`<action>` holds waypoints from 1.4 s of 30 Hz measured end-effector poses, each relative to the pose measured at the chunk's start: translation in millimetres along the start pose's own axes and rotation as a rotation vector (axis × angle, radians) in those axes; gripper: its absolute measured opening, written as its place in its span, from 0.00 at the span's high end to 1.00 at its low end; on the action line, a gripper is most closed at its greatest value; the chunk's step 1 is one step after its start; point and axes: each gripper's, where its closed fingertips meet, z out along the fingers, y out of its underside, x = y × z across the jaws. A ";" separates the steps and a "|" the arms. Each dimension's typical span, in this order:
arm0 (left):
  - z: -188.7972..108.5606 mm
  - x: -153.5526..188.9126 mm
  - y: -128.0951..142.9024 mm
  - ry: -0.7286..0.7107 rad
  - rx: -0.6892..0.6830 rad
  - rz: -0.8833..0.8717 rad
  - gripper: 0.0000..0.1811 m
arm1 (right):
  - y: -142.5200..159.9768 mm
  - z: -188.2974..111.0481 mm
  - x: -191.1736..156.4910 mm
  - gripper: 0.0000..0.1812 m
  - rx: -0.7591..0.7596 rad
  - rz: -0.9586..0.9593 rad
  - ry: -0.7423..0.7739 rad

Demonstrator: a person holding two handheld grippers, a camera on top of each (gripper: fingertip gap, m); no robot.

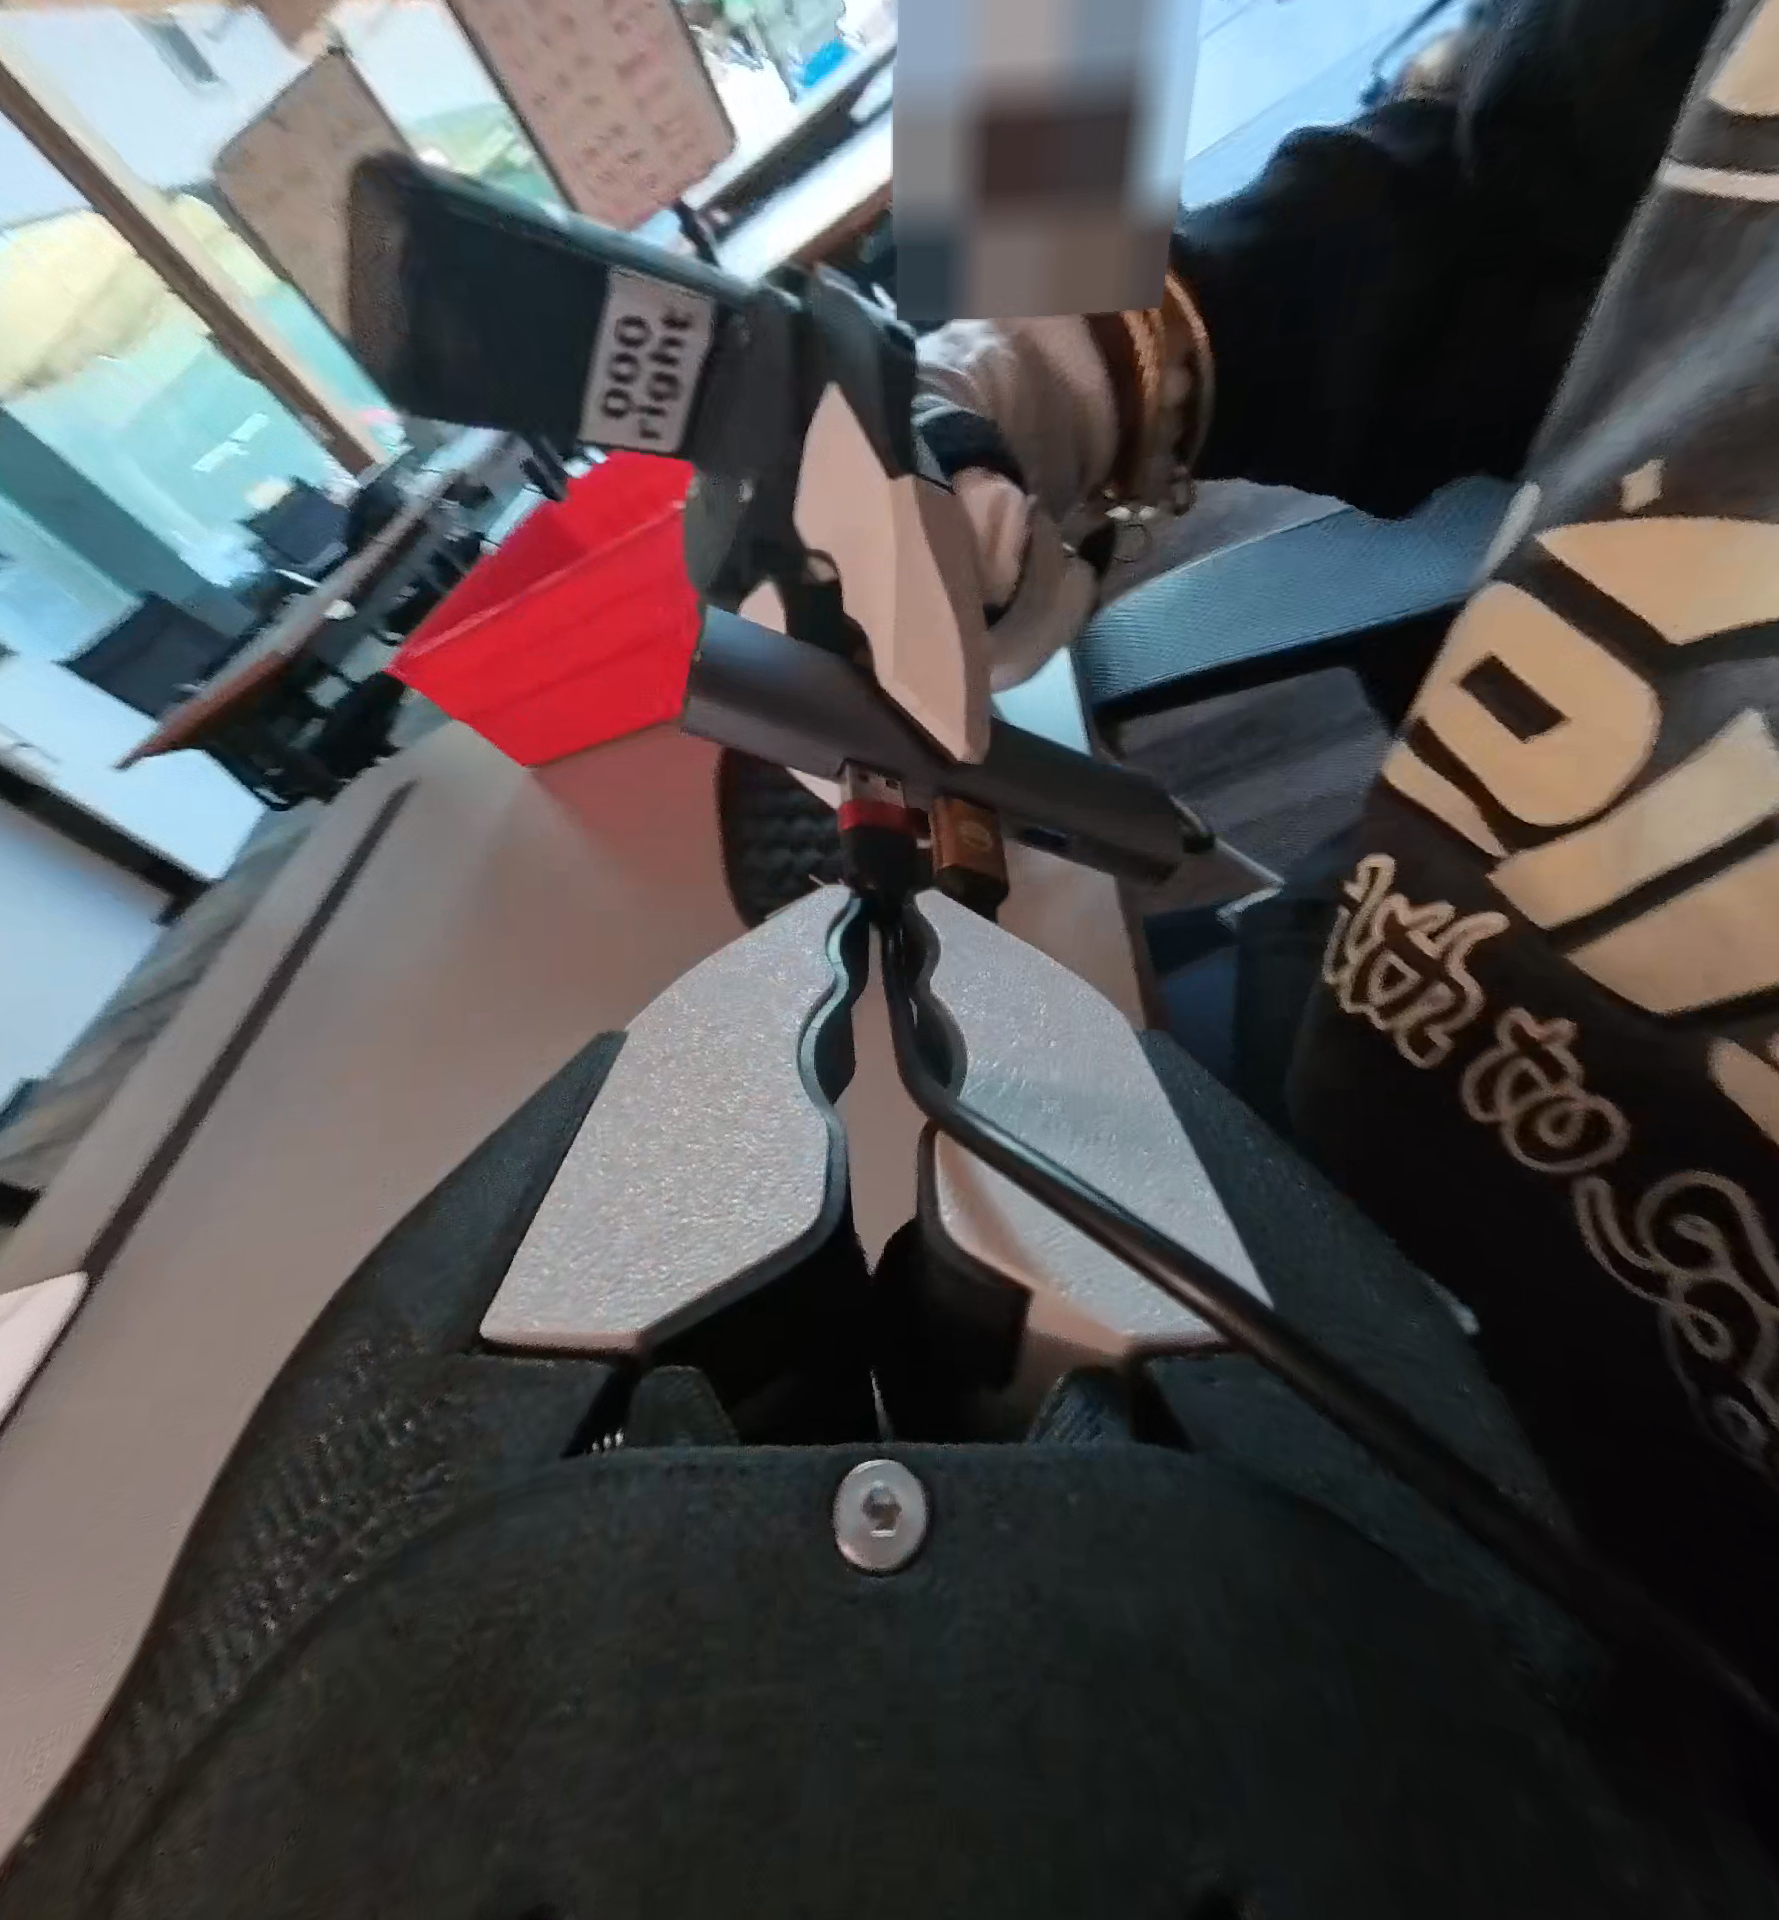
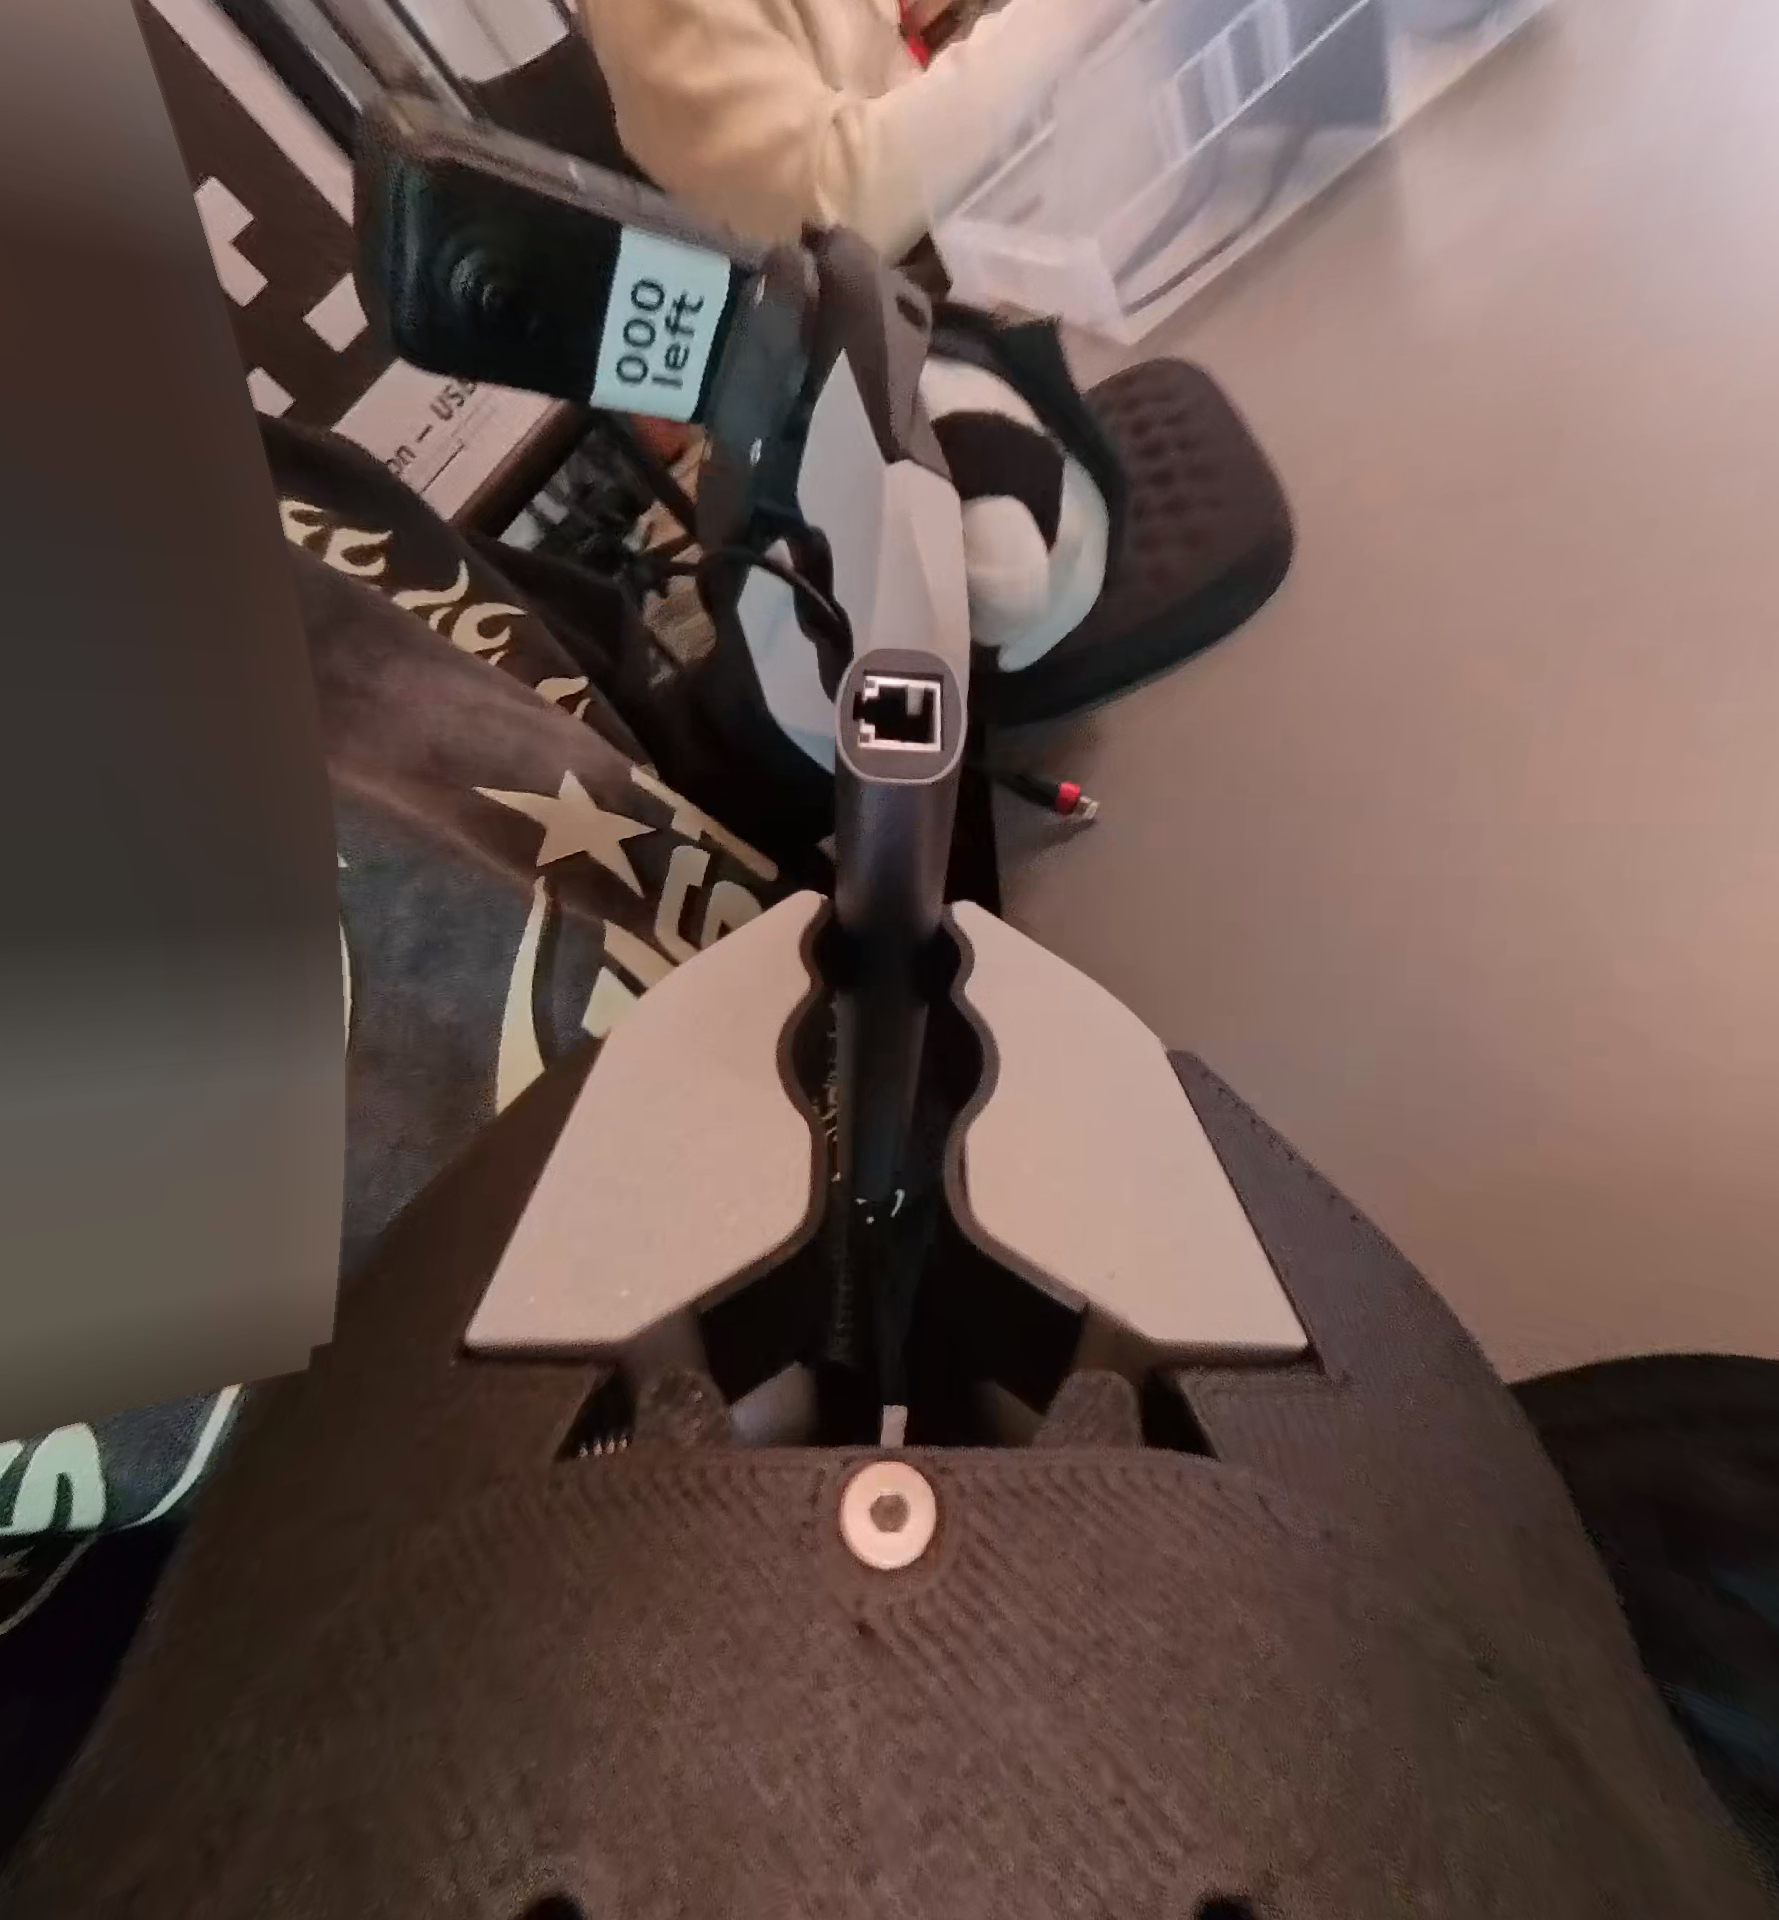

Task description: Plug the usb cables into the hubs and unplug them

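Grey slim USB hub (image 1: 1030, 769) held up off the table, tilted, long side with ports turned downward in the left wrist view; seen end-on in the right wrist view, with a square network socket (image 2: 901, 713) at its far tip. Red-and-black USB plug (image 1: 872, 821) seated in one port, metal shell partly showing, its black cable (image 1: 1124, 1205) trailing back; beside it, touching, a bronze-coloured plug (image 1: 971, 847) in the next port. Another red-tipped cable end (image 2: 1064, 800) lying loose on the table, apart from the hub
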 end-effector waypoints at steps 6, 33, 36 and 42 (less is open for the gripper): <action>-10.8 -10.2 2.8 -0.011 0.041 -0.082 0.97 | -15.0 5.8 3.5 0.91 0.106 0.102 -0.097; 0.3 -33.3 -8.7 -0.188 0.180 -0.229 0.97 | -71.6 -17.1 13.7 0.90 0.680 0.073 -0.016; 0.1 -28.8 -7.4 -0.148 0.162 -0.218 0.97 | -68.2 -11.1 12.7 0.90 0.629 0.070 -0.014; 1.8 -27.4 -3.2 -0.139 0.136 -0.210 0.97 | -64.5 -7.7 15.7 0.90 0.625 0.095 -0.027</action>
